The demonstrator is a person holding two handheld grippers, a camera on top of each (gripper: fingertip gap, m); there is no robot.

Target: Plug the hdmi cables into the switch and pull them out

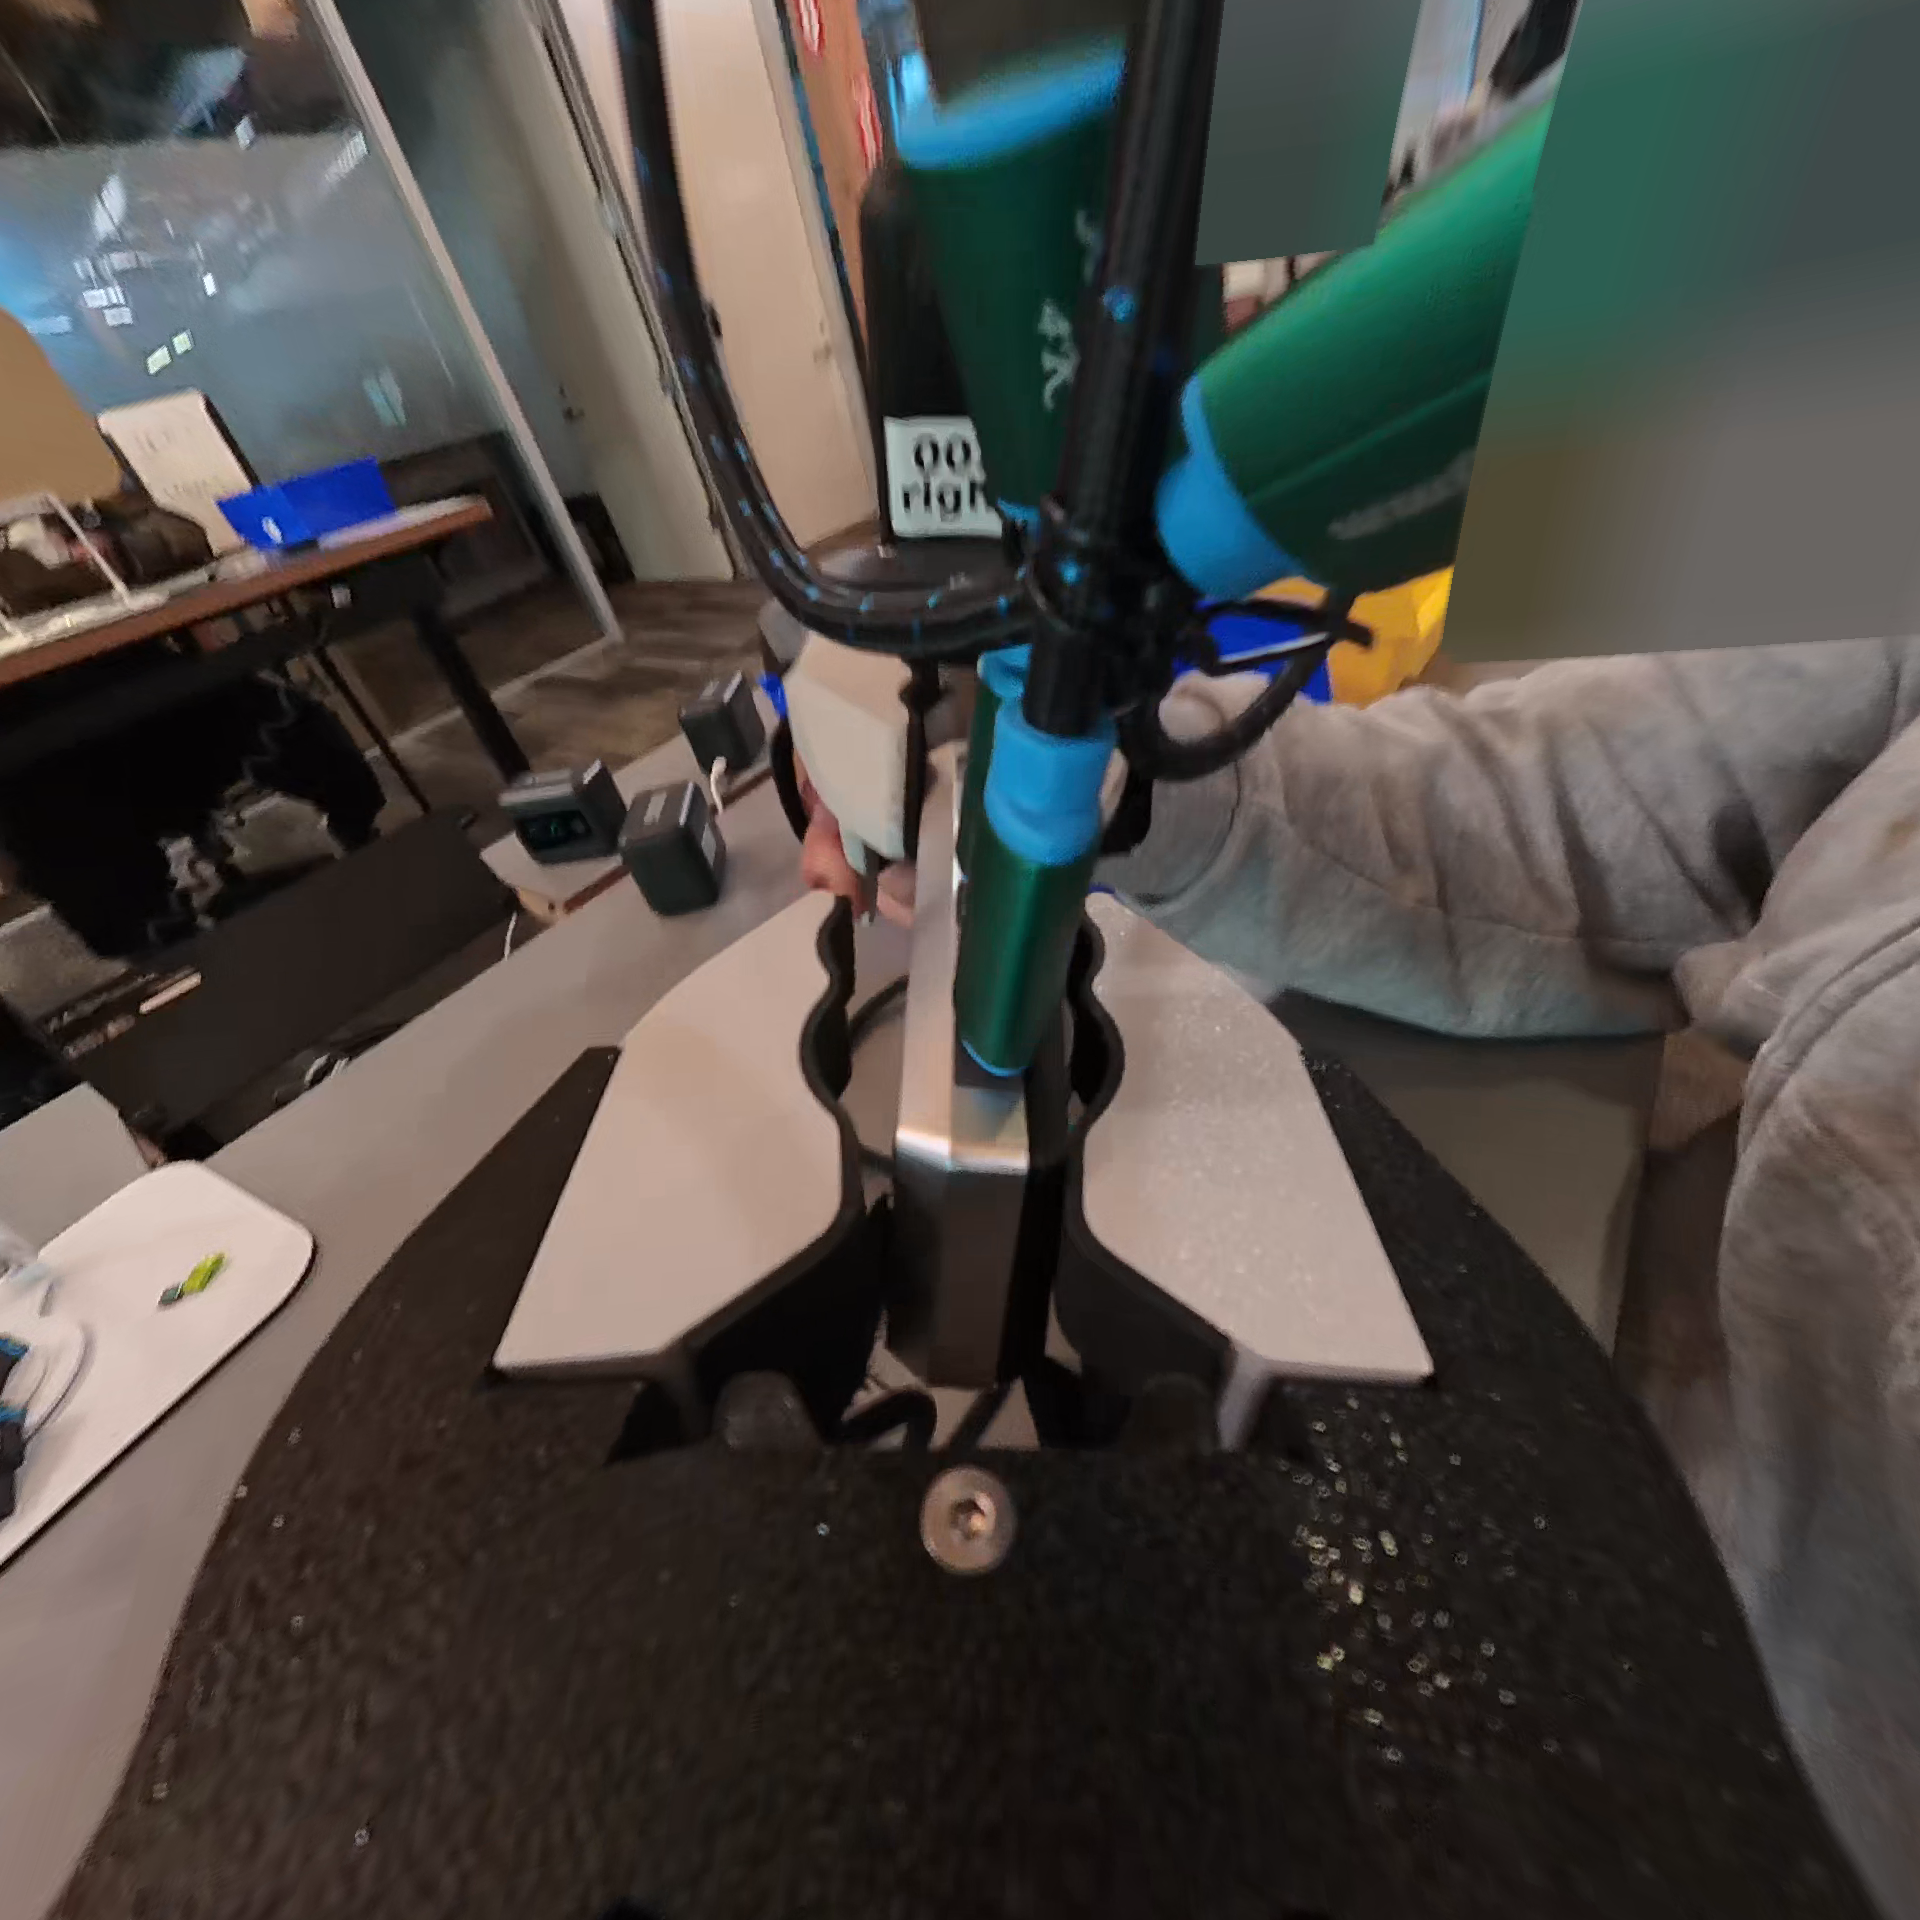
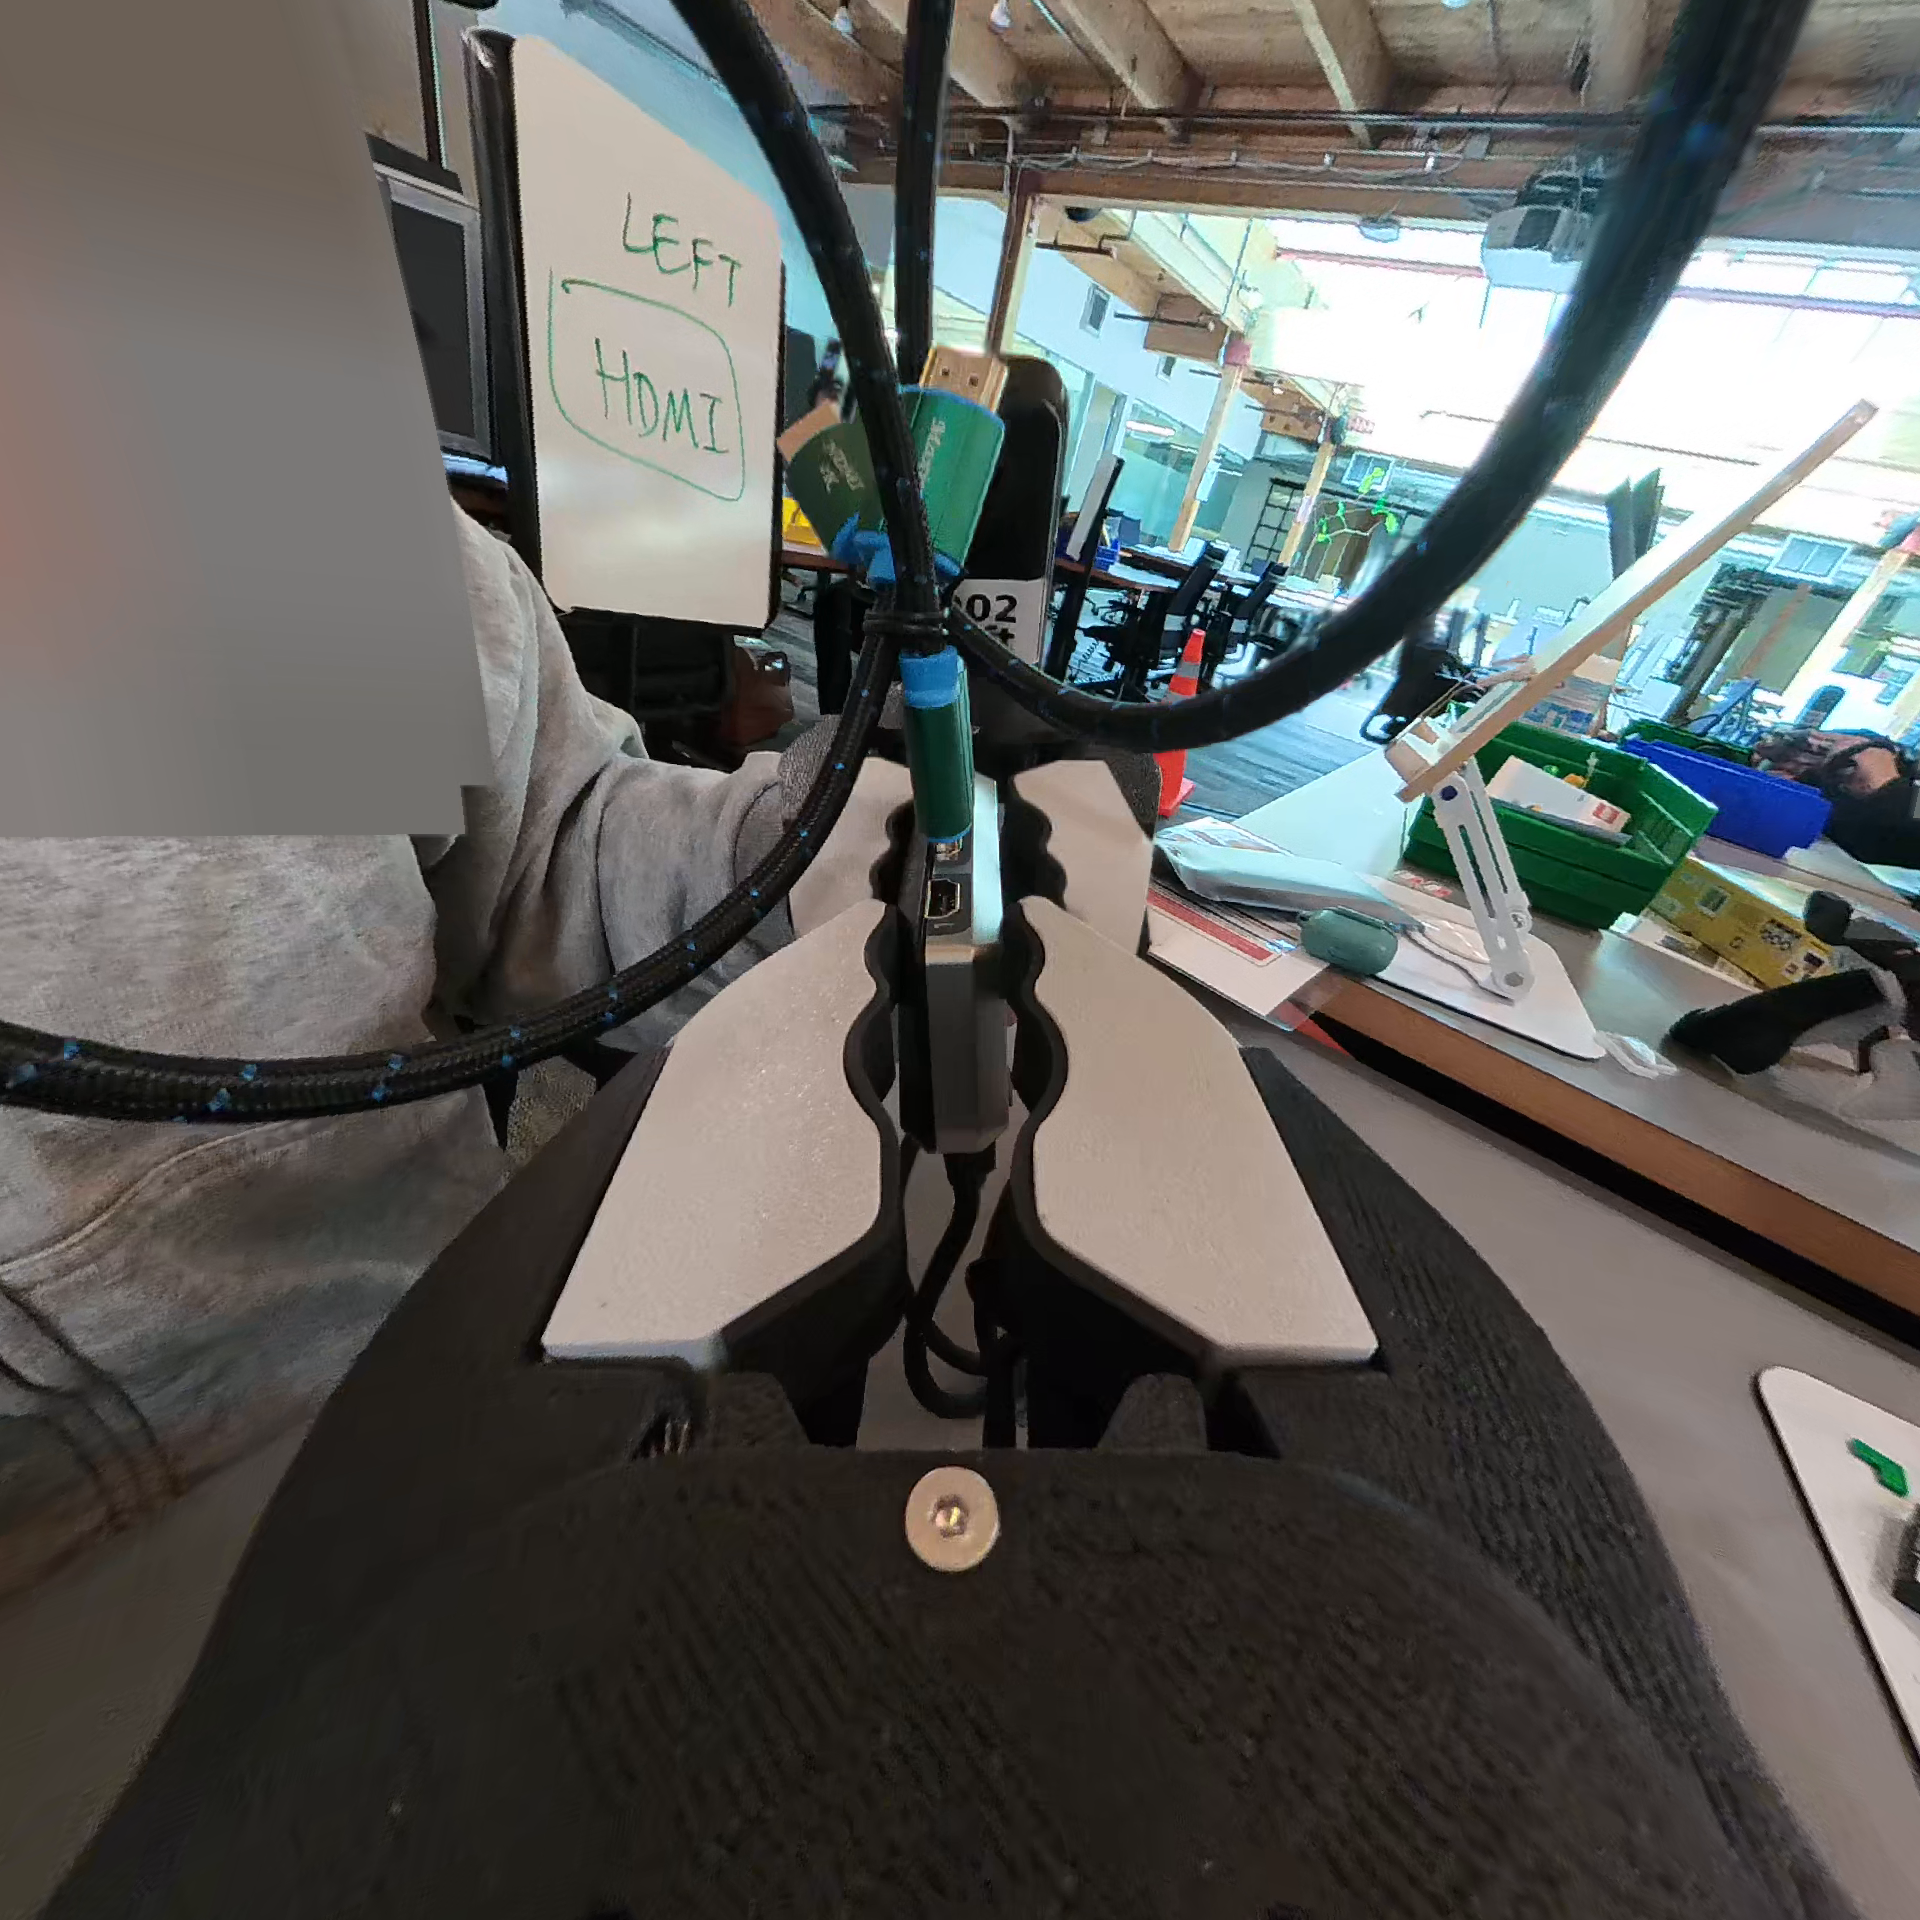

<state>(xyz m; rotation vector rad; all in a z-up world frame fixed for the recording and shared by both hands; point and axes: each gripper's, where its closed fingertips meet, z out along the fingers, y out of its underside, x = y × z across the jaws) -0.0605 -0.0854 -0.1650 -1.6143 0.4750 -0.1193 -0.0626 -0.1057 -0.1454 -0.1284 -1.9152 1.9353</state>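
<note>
Metal-cased and stiff, the slim grey adapter box (image 2: 961,997) is clamped edge-on between the right gripper (image 2: 954,935) pads. The left gripper (image 1: 961,997) straddles the same box and its plugged-in green connector (image 1: 1013,935); I cannot tell whether it presses. Braided cables (image 2: 623,997) look springy, likely tugging; the flat sides seem the surest hold.
</note>
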